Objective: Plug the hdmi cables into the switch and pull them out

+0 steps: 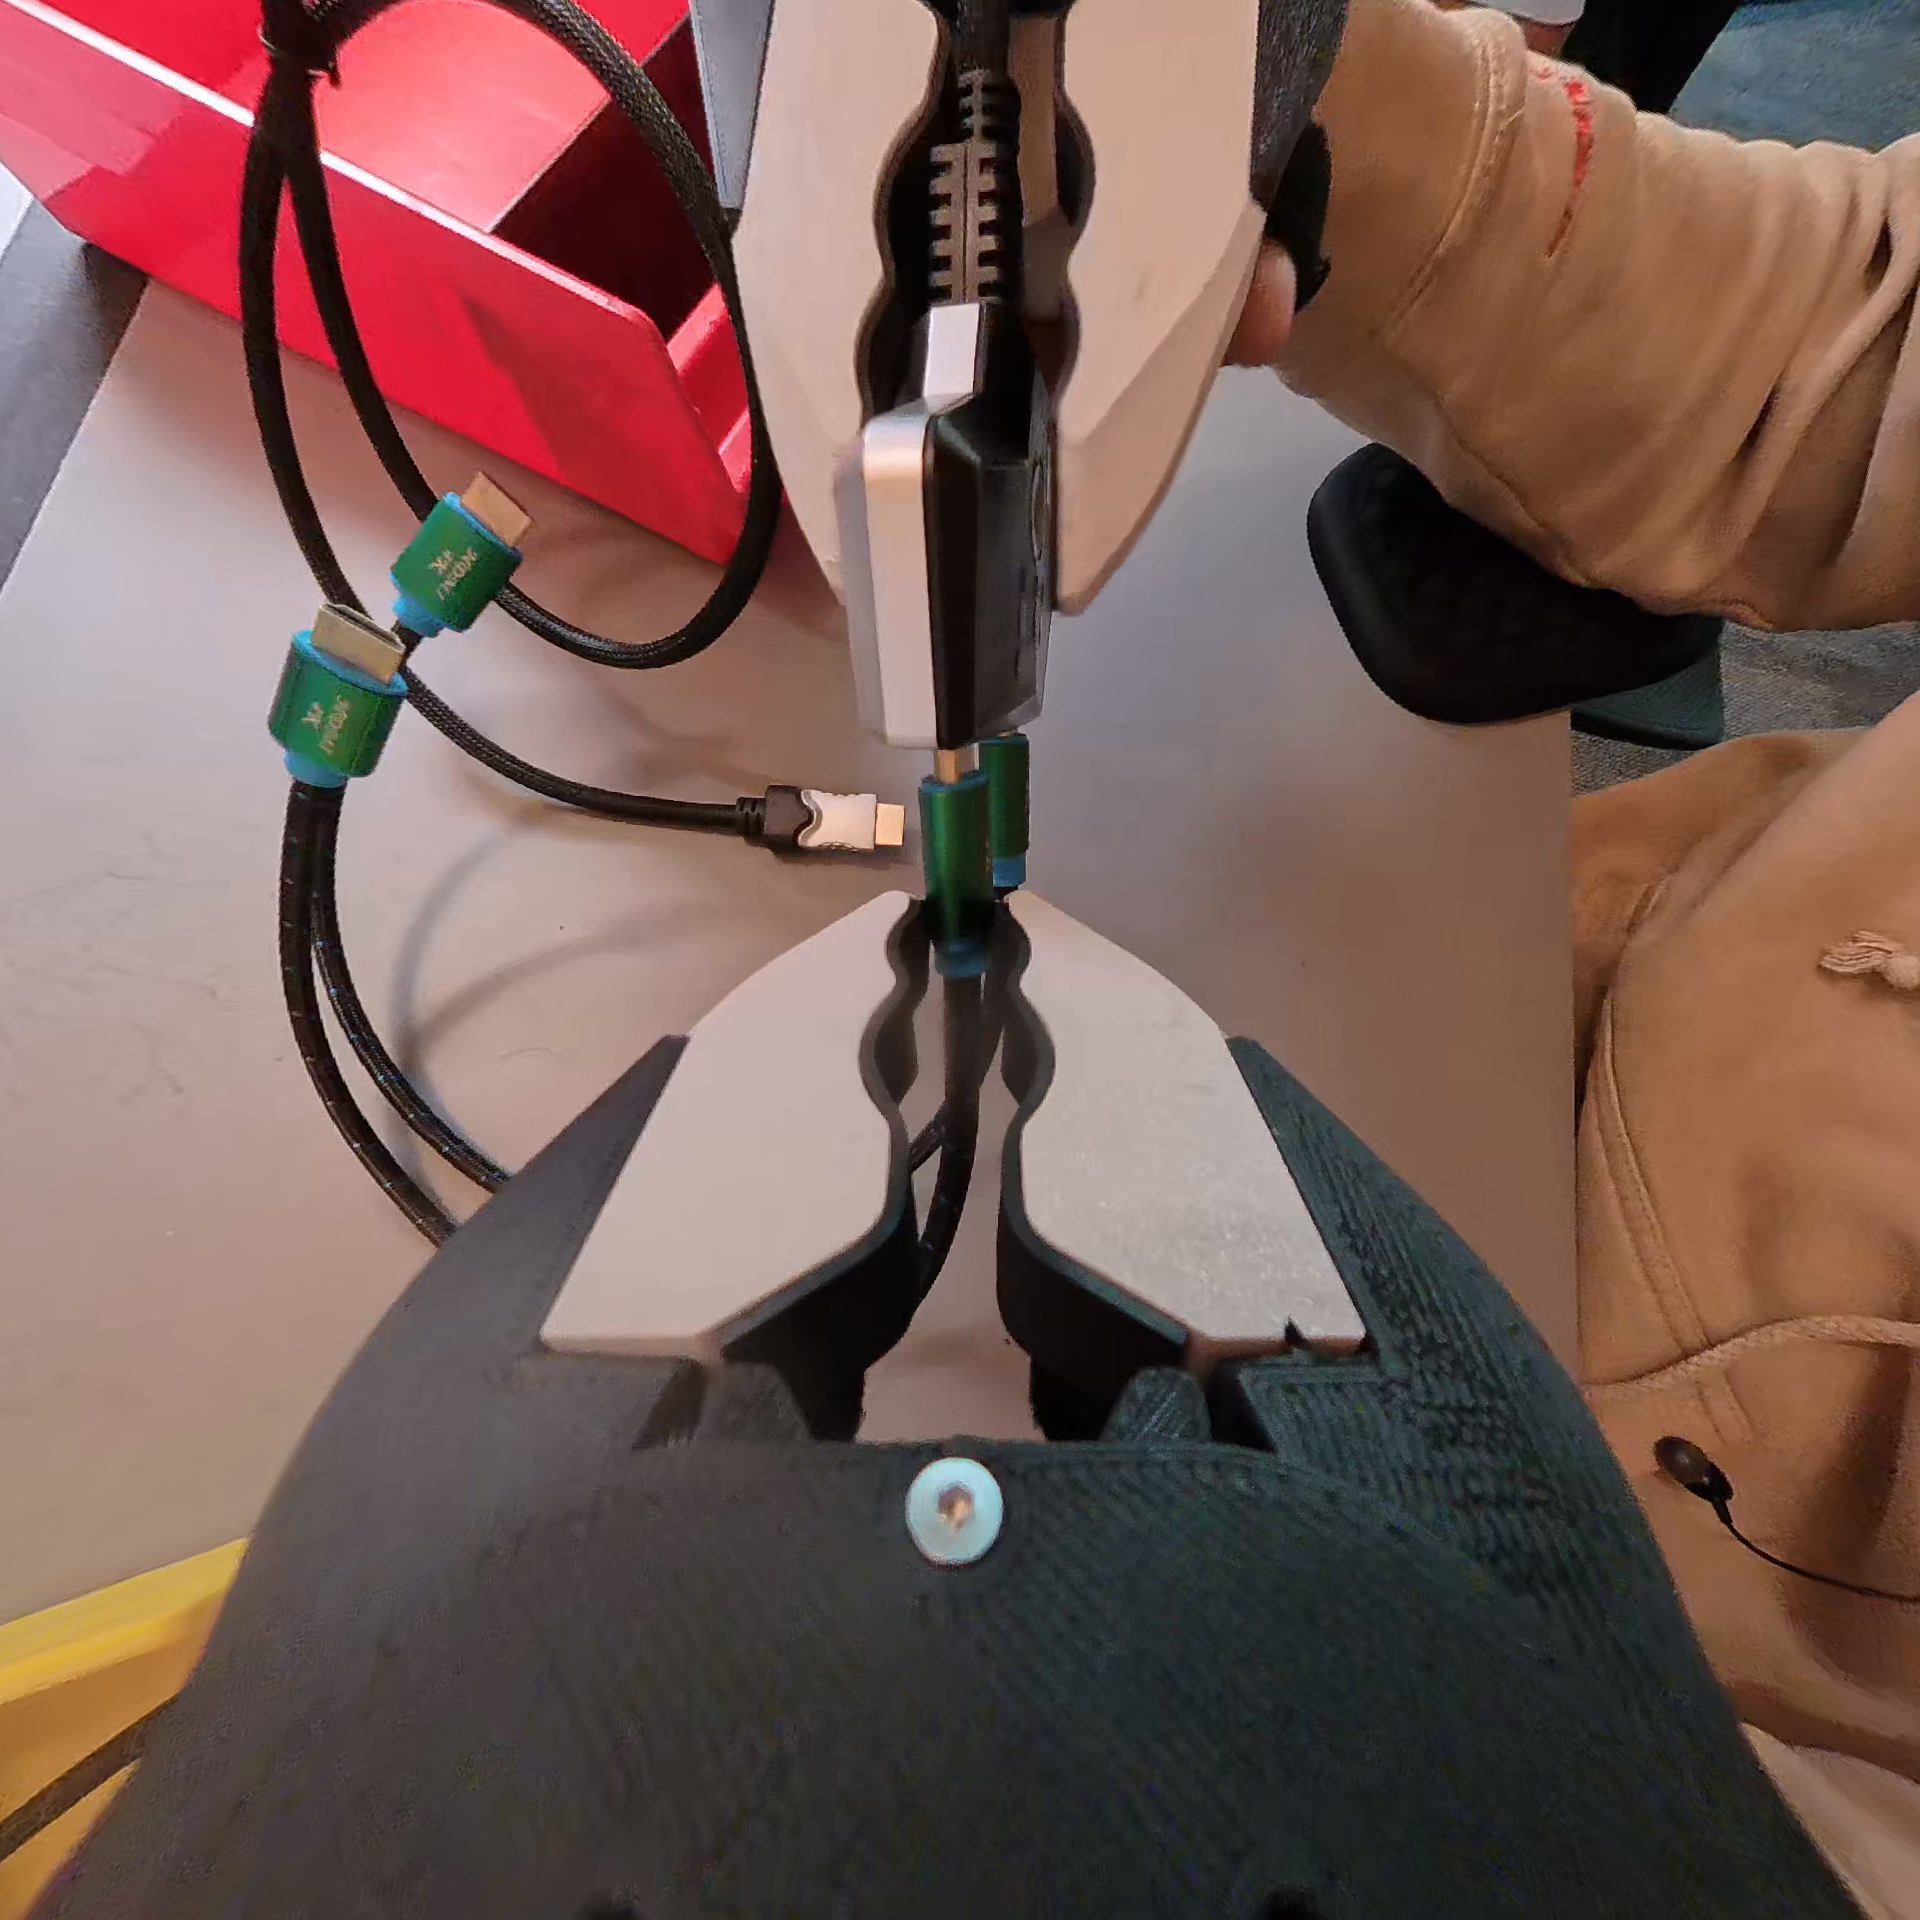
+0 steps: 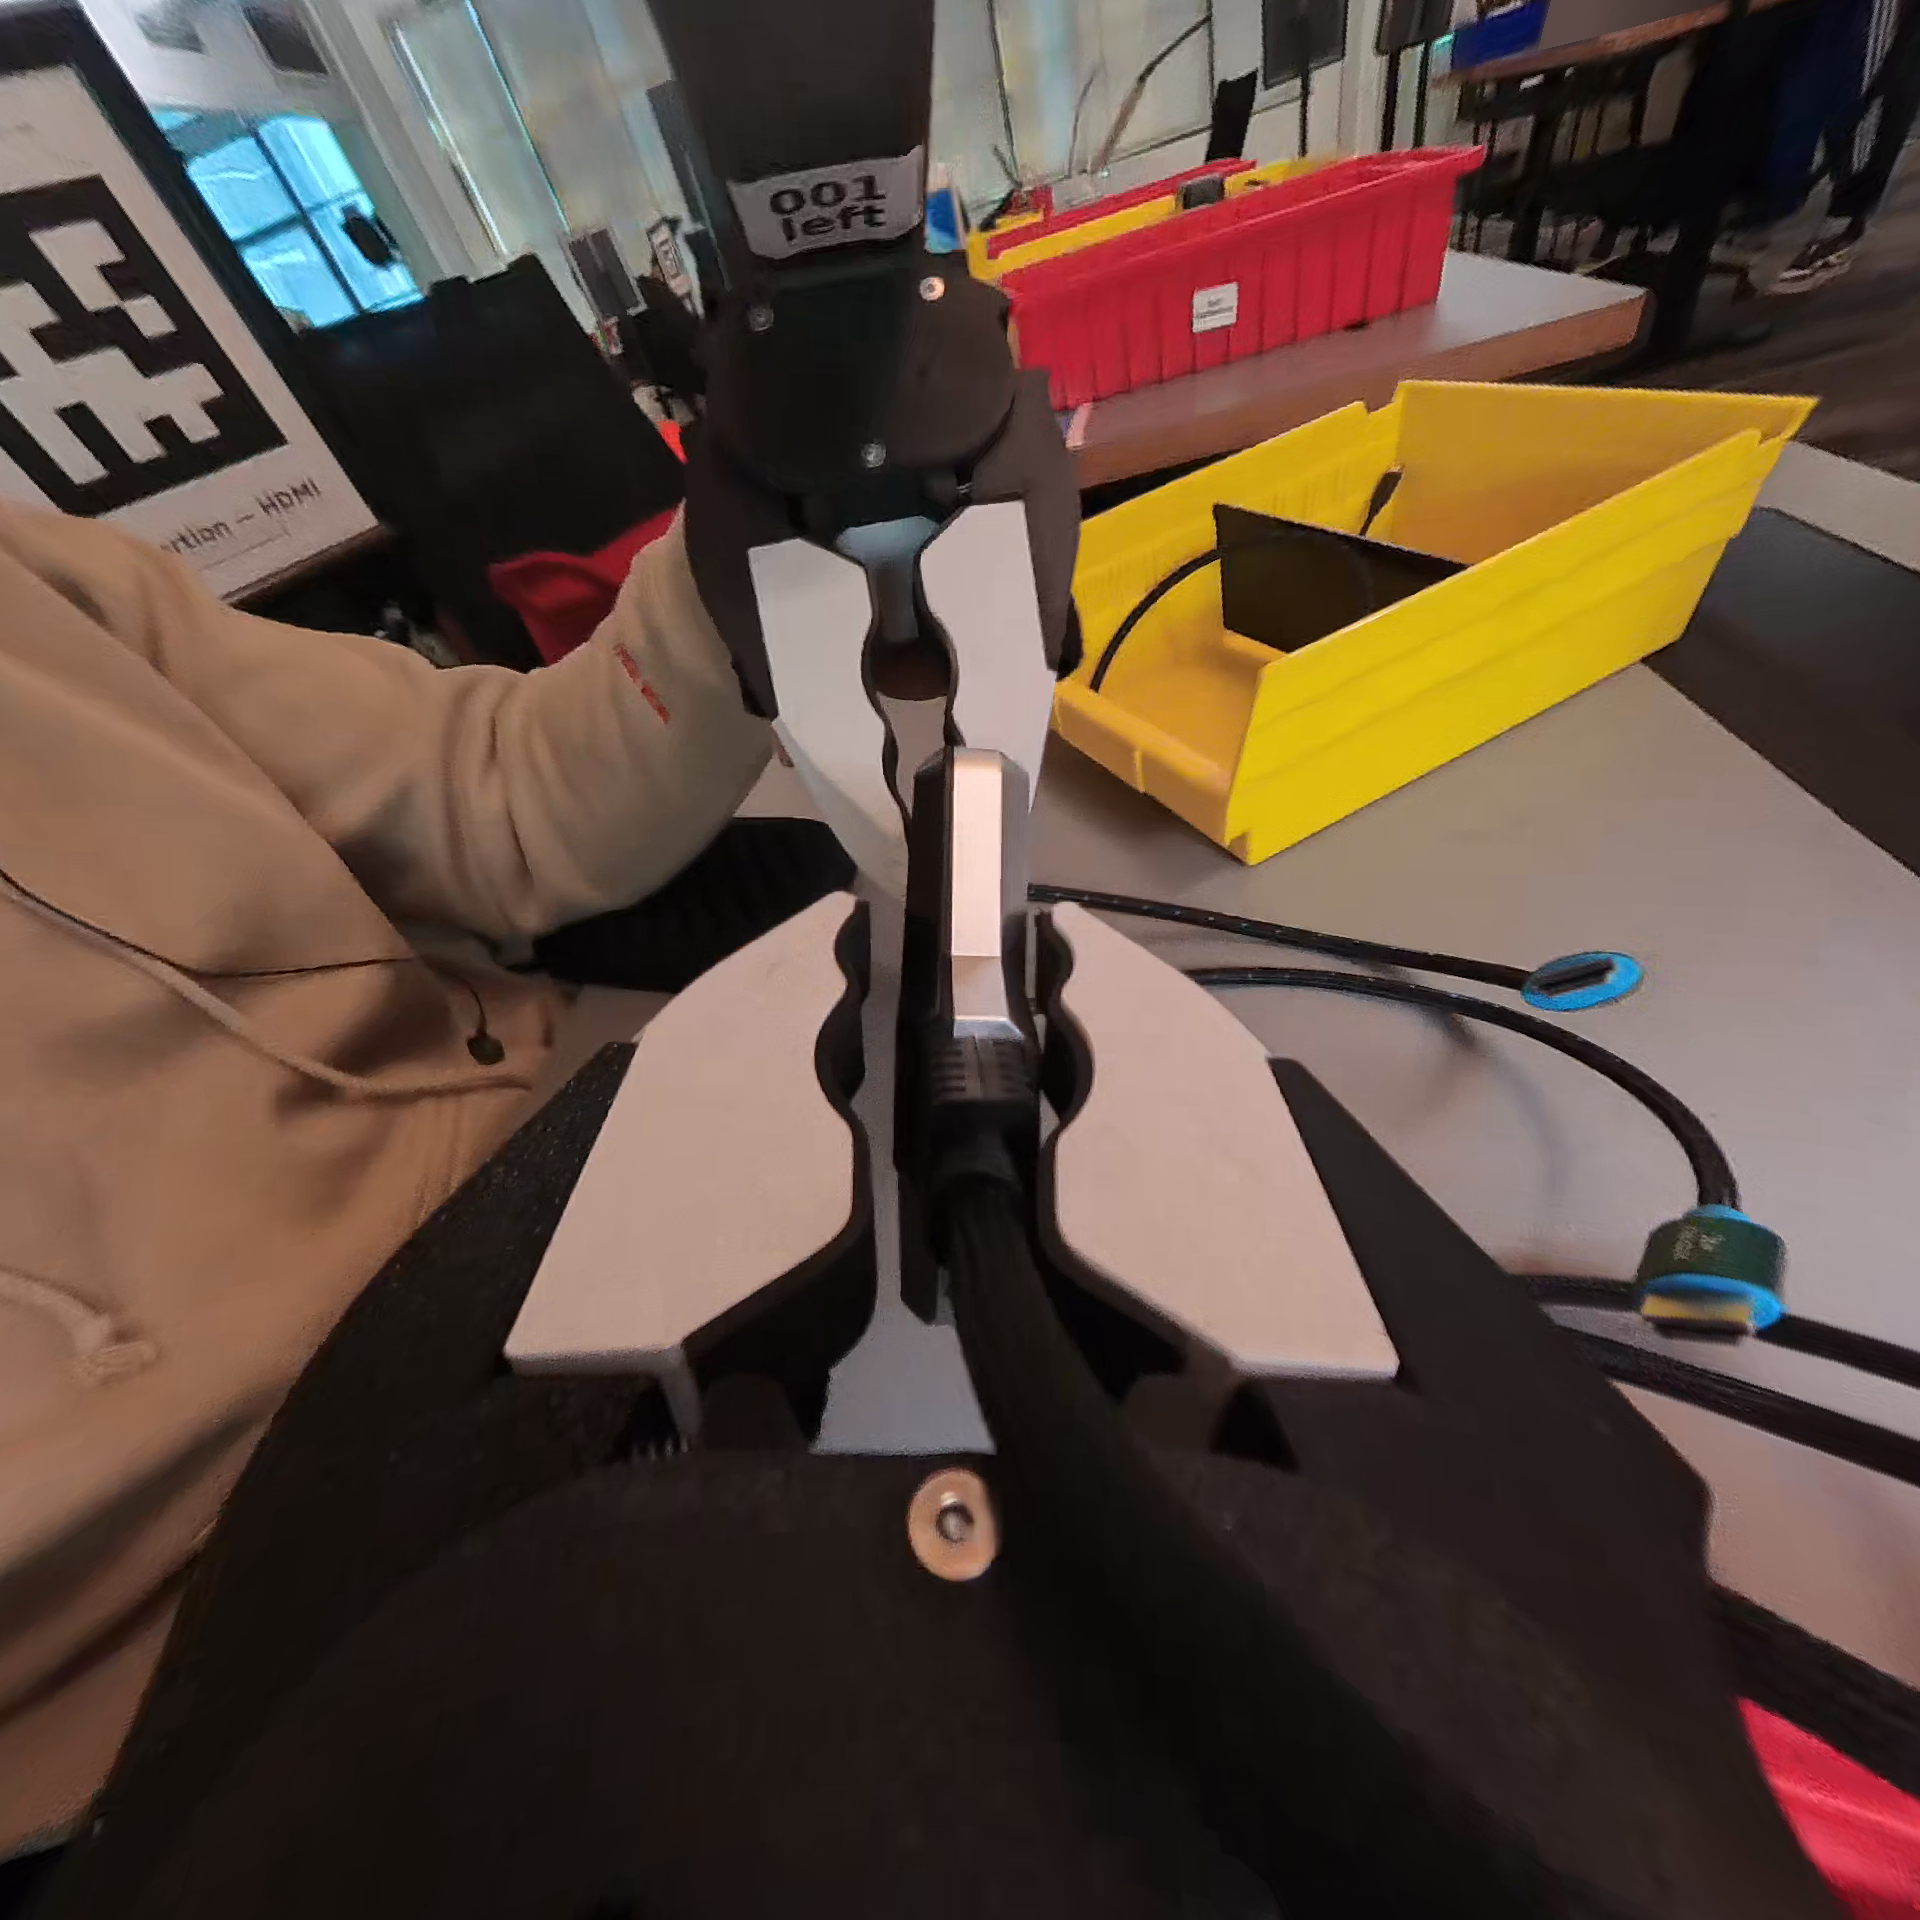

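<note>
The HDMI switch (image 1: pixel 940 582), silver and black, hangs above the table in my right gripper (image 1: pixel 956 608), which is shut on it. My left gripper (image 1: pixel 961 909) is shut on a green HDMI plug (image 1: pixel 954 842) at the switch's near end; a strip of its metal tip shows outside the port. A second green plug (image 1: pixel 1006 800) sits in the port beside it. In the right wrist view my right gripper (image 2: pixel 951 920) clamps the switch (image 2: pixel 971 862), whose thick black cable (image 2: pixel 997 1247) runs back between the fingers. The left gripper (image 2: pixel 914 717) faces it, its tips hidden behind the switch.
Two free green plugs (image 1: pixel 457 561) (image 1: pixel 338 707) and a silver plug (image 1: pixel 836 821) lie on the grey table (image 1: pixel 156 935) among looped black cables. A red bin (image 1: pixel 416 260) stands behind them. A yellow bin (image 2: pixel 1455 623) stands beyond the switch. A person's tan sleeve (image 1: pixel 1558 312) is at right.
</note>
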`<state>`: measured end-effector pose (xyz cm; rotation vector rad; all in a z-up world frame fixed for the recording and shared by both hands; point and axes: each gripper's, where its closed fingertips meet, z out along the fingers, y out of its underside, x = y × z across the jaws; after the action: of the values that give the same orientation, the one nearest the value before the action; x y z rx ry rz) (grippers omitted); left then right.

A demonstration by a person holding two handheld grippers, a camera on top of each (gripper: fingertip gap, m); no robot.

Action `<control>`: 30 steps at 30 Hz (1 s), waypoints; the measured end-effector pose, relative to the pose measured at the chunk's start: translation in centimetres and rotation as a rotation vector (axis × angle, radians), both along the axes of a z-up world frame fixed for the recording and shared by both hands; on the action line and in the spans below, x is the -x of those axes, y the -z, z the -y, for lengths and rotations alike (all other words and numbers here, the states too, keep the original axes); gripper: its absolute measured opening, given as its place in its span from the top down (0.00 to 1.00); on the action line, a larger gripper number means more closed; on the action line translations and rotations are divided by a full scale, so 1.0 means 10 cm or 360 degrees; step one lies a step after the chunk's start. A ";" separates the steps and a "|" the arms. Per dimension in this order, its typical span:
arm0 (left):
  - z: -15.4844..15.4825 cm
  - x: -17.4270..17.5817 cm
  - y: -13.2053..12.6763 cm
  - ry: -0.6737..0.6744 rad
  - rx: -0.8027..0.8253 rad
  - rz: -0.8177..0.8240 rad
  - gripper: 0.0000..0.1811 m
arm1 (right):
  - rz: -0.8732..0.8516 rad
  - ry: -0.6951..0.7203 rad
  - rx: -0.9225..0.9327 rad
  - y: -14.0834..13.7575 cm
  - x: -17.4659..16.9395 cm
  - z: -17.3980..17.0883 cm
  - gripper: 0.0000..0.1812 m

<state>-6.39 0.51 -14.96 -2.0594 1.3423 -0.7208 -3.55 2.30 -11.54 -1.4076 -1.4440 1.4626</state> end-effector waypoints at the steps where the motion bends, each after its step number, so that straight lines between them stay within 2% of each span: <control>1: 0.00 0.00 0.00 -0.0003 -0.0002 -0.0008 0.93 | 0.0014 0.0028 -0.0031 0.02 0.01 -0.02 0.86; 12: 0.05 -0.08 0.06 0.0144 -0.0010 0.0029 0.94 | 0.0136 -0.0093 0.0034 0.18 -0.04 0.06 0.87; 17: 0.06 -0.13 -0.02 0.0220 0.0011 0.0205 0.94 | 0.0105 -0.0158 0.0123 0.17 -0.08 0.09 0.87; 20: 0.11 -0.18 0.14 0.0326 0.0007 0.0137 0.93 | 0.0195 -0.0196 0.0106 0.29 -0.09 0.12 0.87; 22: 0.11 -0.26 0.07 0.0347 0.0019 0.0277 0.94 | 0.0210 -0.0228 0.0108 0.32 -0.09 0.16 0.87; 24: 0.12 -0.24 0.00 0.0366 0.0051 0.0372 0.93 | 0.0186 -0.0236 0.0095 0.29 -0.05 0.20 0.87; 30: 0.09 -0.19 -0.07 0.0322 -0.0075 0.0349 0.93 | 0.0118 -0.0133 -0.0087 0.13 0.01 0.16 0.87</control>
<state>-4.51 -0.35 -14.31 -1.7664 1.4378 -0.9623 -3.64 0.72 -12.86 -1.3964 -1.5944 1.4242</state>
